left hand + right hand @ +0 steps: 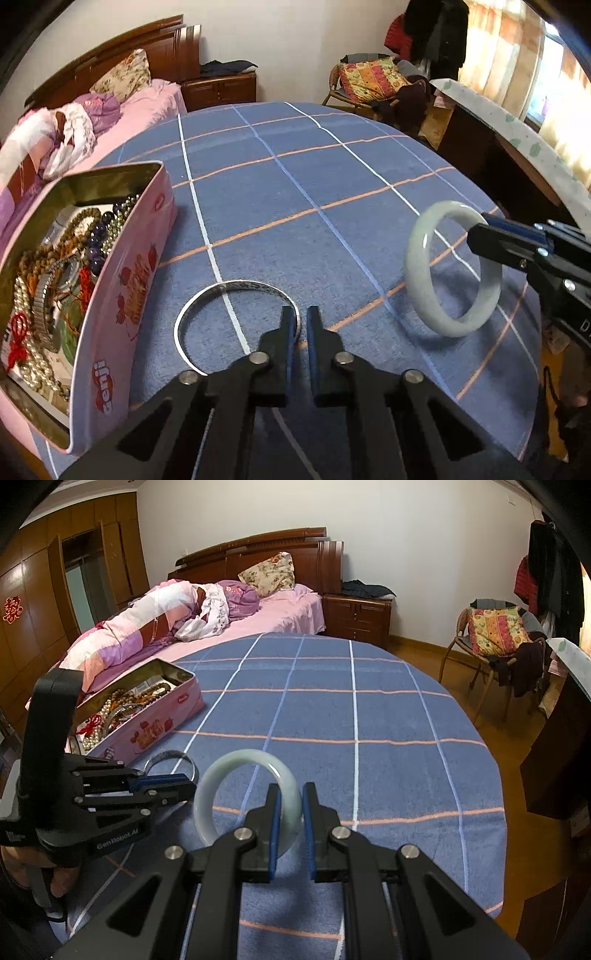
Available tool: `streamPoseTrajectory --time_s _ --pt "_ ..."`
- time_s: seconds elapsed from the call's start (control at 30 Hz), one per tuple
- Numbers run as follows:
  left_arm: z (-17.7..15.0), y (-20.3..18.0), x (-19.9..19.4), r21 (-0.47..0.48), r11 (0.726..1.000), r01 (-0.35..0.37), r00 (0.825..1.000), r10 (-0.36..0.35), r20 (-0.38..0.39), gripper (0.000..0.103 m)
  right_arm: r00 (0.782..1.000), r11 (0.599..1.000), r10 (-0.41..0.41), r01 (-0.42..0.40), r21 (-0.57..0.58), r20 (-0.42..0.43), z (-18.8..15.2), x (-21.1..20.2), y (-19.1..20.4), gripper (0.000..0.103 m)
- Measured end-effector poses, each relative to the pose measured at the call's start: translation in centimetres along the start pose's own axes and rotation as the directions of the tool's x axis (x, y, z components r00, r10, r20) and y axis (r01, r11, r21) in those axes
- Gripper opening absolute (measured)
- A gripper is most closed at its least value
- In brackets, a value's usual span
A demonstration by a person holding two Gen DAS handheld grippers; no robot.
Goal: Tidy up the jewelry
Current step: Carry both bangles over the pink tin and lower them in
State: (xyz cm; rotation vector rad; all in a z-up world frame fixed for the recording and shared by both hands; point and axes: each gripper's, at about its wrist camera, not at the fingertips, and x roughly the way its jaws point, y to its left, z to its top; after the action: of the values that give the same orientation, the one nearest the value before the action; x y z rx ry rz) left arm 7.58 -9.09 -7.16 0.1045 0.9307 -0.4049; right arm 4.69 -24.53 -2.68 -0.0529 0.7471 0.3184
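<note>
Right tool (290, 808) clamped on the near rim of the jade bangle (236, 775), ring upright and lifted off the blue plaid desk (388, 716). Left tool (303, 325) nearly closed across the silver bangle (207, 299), which lies flat beside the pink tin (125, 280); real pinch on the thin band or just straddling it: cannot tell.

Best handling: carry the jade low and slow toward the tin, lower onto the beads rather than drop; hard stone, slick in flat pads. For the silver, close fully and confirm before lifting.

Hidden: near arc of the silver band under the left tool. Tin contents tangled, pieces hard to separate. Free space inside unclear.
</note>
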Motion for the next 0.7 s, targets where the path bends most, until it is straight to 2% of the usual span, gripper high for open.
streamPoseTrajectory --time_s 0.13,0.3,0.7 --pt "0.0 -0.4 -0.3 0.025 1.0 -0.008 1.0 0.008 0.014 0.001 1.0 1.0 0.004 -0.004 0.006 -0.005 0.1 0.1 0.1 0.014" --pt "1.0 -0.3 -2.5 0.021 1.0 -0.015 0.997 0.013 0.079 0.001 1.0 1.0 0.005 -0.005 0.013 0.003 0.3 -0.1 -0.2 0.014" --pt "3.9 1.8 -9.0 0.005 0.998 -0.062 0.968 0.059 0.246 0.002 0.998 1.0 0.022 -0.022 -0.016 0.052 2.8 -1.2 0.8 0.014"
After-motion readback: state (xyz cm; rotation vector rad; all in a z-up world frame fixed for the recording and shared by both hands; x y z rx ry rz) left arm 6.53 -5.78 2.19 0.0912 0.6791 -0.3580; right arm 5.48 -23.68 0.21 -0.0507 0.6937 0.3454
